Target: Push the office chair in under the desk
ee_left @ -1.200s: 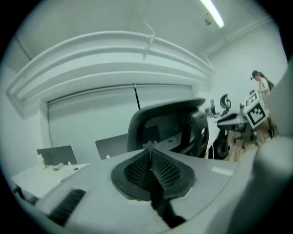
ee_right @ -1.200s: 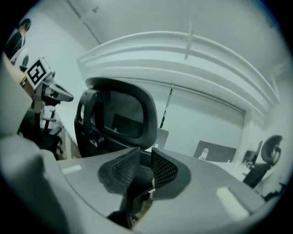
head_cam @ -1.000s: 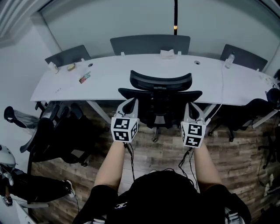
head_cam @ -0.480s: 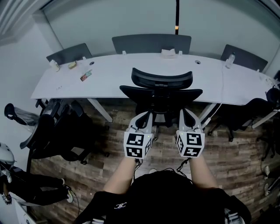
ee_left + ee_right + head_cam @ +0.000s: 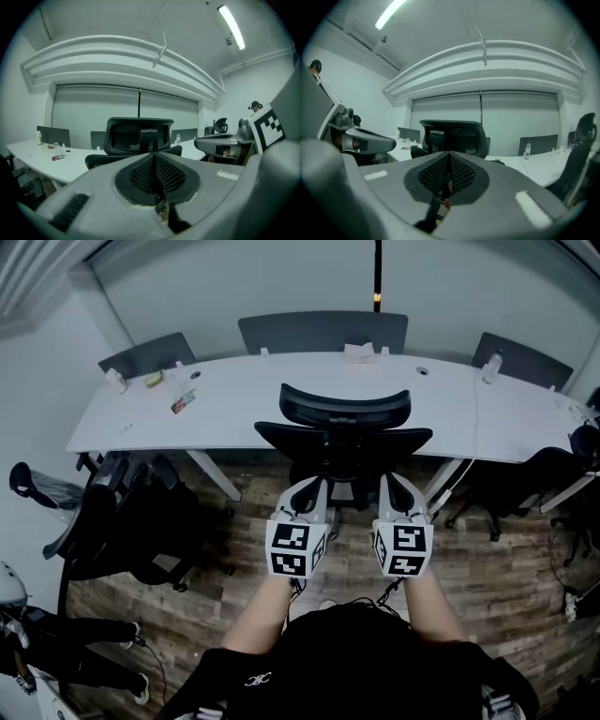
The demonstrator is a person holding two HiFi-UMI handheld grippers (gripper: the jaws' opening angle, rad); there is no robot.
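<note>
Both claws are pinched shut, nothing in them. Left claw [image 5: 307,495] and right claw [image 5: 397,488] hang just behind the chair [image 5: 345,432], not touching it. The chair's at the worktop [image 5: 234,413] edge, seat looks mostly under. Any last nudge should press evenly on both sides so it rolls straight. Wood floor [image 5: 506,568], more chairs [image 5: 131,521] around.

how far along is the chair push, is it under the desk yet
Done, it seems: the office chair sits tucked at the desk, backrest at its edge. In hand: nothing; left tongs and right tongs are shut and empty, apparently off the chair. Left: at most a final nudge.
</note>
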